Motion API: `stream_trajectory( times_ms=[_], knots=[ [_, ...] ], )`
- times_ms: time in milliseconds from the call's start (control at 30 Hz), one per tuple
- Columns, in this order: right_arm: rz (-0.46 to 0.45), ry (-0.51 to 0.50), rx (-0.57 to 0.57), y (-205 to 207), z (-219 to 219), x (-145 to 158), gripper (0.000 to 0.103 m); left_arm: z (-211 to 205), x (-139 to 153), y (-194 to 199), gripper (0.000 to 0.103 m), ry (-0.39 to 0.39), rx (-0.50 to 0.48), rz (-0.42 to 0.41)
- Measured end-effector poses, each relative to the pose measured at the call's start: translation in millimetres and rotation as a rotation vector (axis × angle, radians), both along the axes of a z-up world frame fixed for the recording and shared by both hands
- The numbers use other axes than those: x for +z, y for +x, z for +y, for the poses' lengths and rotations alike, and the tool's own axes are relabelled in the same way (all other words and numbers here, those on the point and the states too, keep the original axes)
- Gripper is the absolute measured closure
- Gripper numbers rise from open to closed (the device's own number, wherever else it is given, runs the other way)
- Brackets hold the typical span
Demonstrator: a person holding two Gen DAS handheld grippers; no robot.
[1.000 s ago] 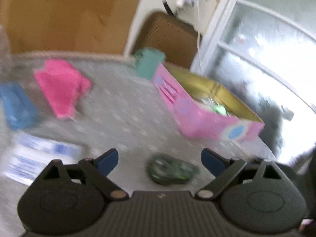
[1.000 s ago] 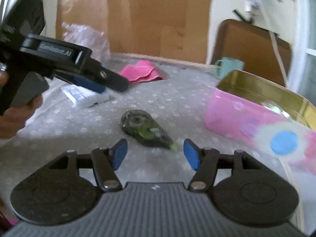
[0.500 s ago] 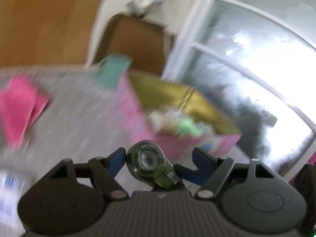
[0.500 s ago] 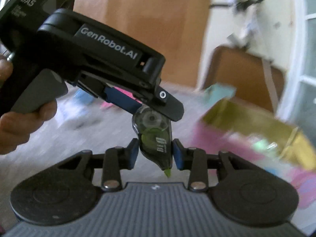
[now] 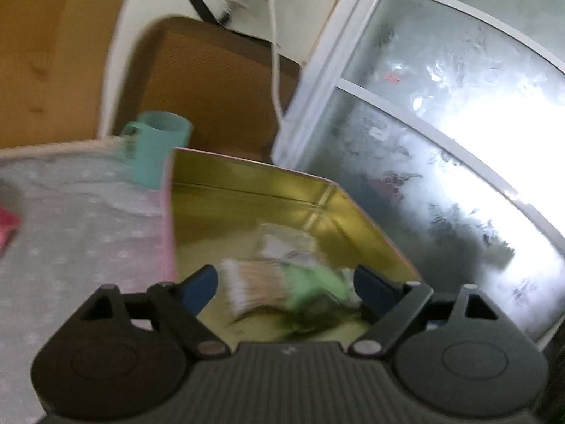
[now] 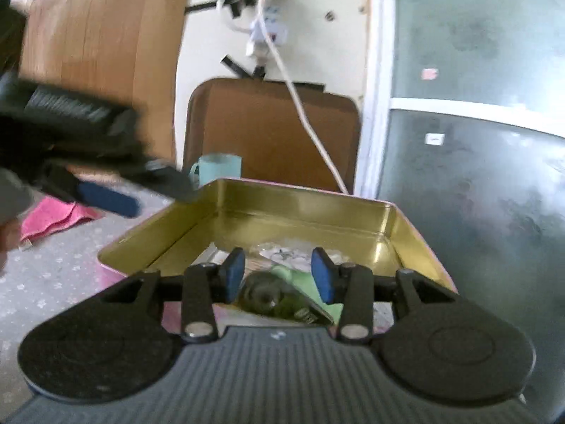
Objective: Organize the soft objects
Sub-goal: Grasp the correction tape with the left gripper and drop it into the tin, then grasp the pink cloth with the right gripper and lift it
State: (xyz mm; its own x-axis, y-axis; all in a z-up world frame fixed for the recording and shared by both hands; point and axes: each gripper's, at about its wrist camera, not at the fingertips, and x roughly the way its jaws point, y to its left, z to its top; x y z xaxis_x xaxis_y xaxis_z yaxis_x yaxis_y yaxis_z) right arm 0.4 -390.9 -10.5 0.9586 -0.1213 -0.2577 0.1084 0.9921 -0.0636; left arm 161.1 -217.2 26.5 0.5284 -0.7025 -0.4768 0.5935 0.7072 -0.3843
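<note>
Right wrist: tape dispenser below opening right gripper, untouched.

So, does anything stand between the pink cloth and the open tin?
Only the left gripper, empty with jaws opening, hangs in the air between the pink cloth and the tin. Nothing visible lies on the tablecloth between them.

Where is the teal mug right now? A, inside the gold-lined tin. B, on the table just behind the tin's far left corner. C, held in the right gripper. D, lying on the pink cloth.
B: the teal mug stands upright on the table behind the far left corner of the tin, outside its walls and away from the pink cloth.
</note>
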Motion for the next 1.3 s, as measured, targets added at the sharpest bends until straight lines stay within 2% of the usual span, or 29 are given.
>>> stream_trajectory(
  times_ms=[67, 233, 333, 400, 567, 667, 700, 733, 767, 900, 967, 1000, 1033, 1067, 1100, 1133, 1233, 1300],
  knots=[
    [-0.015, 0.026, 0.003, -13.4, 5.4, -1.5, 0.058, 23.2, -1.6, -9.0, 0.015, 0.018, 0.027, -0.033],
    [-0.024, 0.099, 0.093, -26.0, 33.4, 1.5, 0.058, 102.3, -6.8, -35.5, 0.014, 0.025, 0.102, -0.055],
    [0.008, 0.148, 0.203, -15.3, 61.8, 7.5, 0.058, 154.4, -16.7, -50.7, 0.014, 0.077, 0.189, -0.091],
    [0.043, 0.166, 0.277, -2.1, 90.2, 9.1, 0.058, 192.6, -27.9, -58.5, 0.014, 0.117, 0.281, -0.115],
    [0.155, 0.197, 0.378, 56.7, 161.3, 5.2, 0.055, 265.5, -51.9, -54.6, 0.014, 0.101, 0.477, -0.104],
    [0.227, 0.268, 0.398, 106.6, 195.2, -0.6, 0.048, 289.4, -64.8, -52.6, 0.014, 0.027, 0.525, -0.11],
    [0.248, 0.286, 0.401, 122.6, 206.8, -3.5, 0.041, 292.6, -70.9, -52.5, 0.017, 0.017, 0.532, -0.115],
    [0.265, 0.298, 0.397, 136.6, 216.1, -6.1, 0.035, 295.9, -73.7, -48.3, 0.015, 0.014, 0.527, -0.075],
    [0.284, 0.308, 0.397, 153.5, 227.4, -9.3, 0.032, 299.3, -73.9, -47.3, 0.014, -0.022, 0.514, -0.072],
    [0.311, 0.232, 0.375, 201.3, 265.3, -16.3, 0.012, 301.7, -77.0, -43.2, 0.014, -0.065, 0.491, -0.045],
    [0.343, 0.216, 0.338, 226.8, 274.4, -25.3, 0.011, 301.4, -77.5, -42.5, 0.014, -0.068, 0.485, -0.039],
    [0.365, 0.206, 0.323, 236.7, 278.1, -32.1, 0.014, 301.3, -78.1, -43.1, 0.014, -0.071, 0.477, -0.038],
    [0.394, 0.191, 0.324, 241.2, 278.3, -38.5, 0.032, 300.9, -78.3, -43.1, 0.014, -0.07, 0.472, -0.038],
    [0.383, 0.158, 0.318, 240.4, 281.6, -37.8, 0.055, 300.4, -78.5, -43.3, 0.014, -0.067, 0.47, -0.04],
    [0.377, 0.146, 0.365, 236.7, 283.5, -35.5, 0.089, 299.2, -79.4, -43.0, 0.014, -0.065, 0.468, -0.039],
    [0.375, 0.13, 0.383, 231.0, 284.5, -34.9, 0.093, 299.0, -79.6, -42.9, 0.014, -0.065, 0.468, -0.039],
    [0.343, 0.02, 0.403, 194.8, 275.9, -35.1, 0.093, 298.9, -80.0, -41.5, 0.013, -0.066, 0.468, -0.033],
    [0.335, 0.02, 0.415, 162.2, 257.0, -36.0, 0.093, 299.7, -80.5, -40.9, 0.012, -0.067, 0.468, -0.032]
  ],
)
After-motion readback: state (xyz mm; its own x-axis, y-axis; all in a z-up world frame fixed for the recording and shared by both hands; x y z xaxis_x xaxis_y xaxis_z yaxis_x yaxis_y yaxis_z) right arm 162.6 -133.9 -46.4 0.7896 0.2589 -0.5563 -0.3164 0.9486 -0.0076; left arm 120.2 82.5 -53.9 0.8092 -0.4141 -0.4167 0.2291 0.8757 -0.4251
